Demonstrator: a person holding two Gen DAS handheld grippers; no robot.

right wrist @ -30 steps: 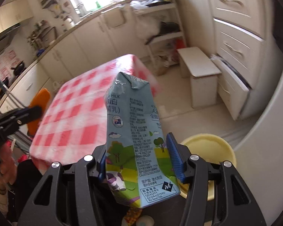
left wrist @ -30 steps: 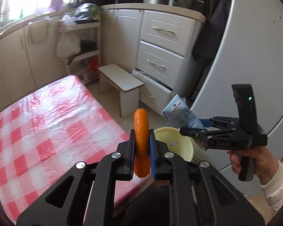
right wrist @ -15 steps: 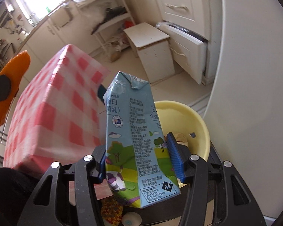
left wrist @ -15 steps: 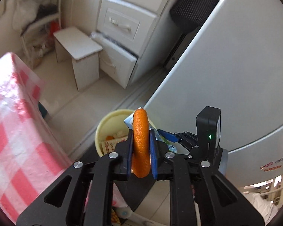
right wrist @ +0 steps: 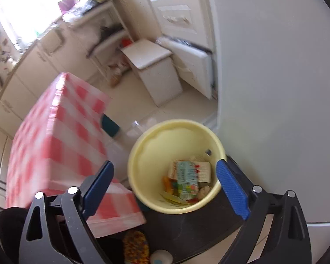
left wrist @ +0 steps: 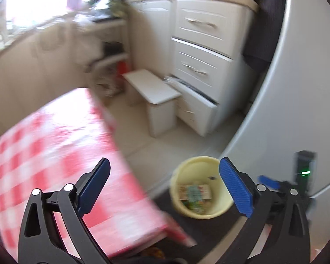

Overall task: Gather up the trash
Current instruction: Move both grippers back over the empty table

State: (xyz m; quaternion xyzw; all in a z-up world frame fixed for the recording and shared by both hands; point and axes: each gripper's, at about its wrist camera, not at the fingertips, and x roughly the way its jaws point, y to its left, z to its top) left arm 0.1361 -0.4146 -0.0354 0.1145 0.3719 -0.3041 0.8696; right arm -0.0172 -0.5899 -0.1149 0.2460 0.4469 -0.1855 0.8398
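A pale yellow bin [right wrist: 143, 145] stands on a black surface beside the table. Inside it lies the blue and green milk carton [right wrist: 186, 176], with a piece of orange peel [right wrist: 166, 183] next to it among other wrappers. My right gripper [right wrist: 165, 166] hangs above the bin; its jaws are opening, with nothing between them. My left gripper [left wrist: 164, 165] is above the table's corner, to the left of the bin [left wrist: 182, 169]. Its jaws are opening too and hold nothing. The right gripper [left wrist: 270, 181] shows at the right of the left wrist view, and the carton [left wrist: 194, 192] shows inside the bin.
A table with a red and white checked cloth [right wrist: 55, 136] sits left of the bin. A large white fridge [right wrist: 275, 88] rises on the right. A white stool [right wrist: 151, 59] and drawers [left wrist: 200, 66], the lowest ajar, stand behind. A colourful slipper [right wrist: 135, 248] lies on the floor below.
Both grippers have opened wide. The orange peel left the left gripper and the milk carton left the right one; both now lie in the yellow bin. Both views have swung.
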